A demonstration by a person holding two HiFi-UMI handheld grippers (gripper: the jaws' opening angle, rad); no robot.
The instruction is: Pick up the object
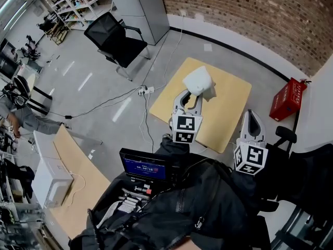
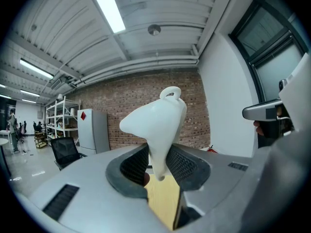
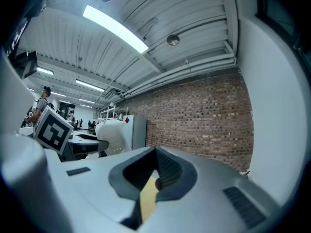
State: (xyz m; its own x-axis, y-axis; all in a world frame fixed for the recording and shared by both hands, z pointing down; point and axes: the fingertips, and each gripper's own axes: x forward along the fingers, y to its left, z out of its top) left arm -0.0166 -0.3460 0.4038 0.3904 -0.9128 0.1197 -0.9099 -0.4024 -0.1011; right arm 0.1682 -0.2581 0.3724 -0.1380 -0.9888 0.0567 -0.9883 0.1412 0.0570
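Note:
A white jug-like object (image 1: 199,82) with a small loop on top hangs above the square wooden table (image 1: 229,105). My left gripper (image 1: 191,100) is shut on its narrow lower part. In the left gripper view the white object (image 2: 158,123) stands up between the dark ribbed pads (image 2: 187,165), with the left gripper (image 2: 158,168) clamped on its tip. My right gripper (image 1: 251,114) is over the table's right edge. In the right gripper view the right gripper (image 3: 154,178) is shut on nothing, and the white object (image 3: 112,135) shows off to its left.
A red case (image 1: 287,100) lies on the floor right of the table. A black office chair (image 1: 115,40) and a grey cabinet (image 1: 143,9) stand at the back left. Cables (image 1: 104,104) cross the floor. A small screen (image 1: 144,168) sits near me, and a white box (image 1: 49,178) is on a bench at the left.

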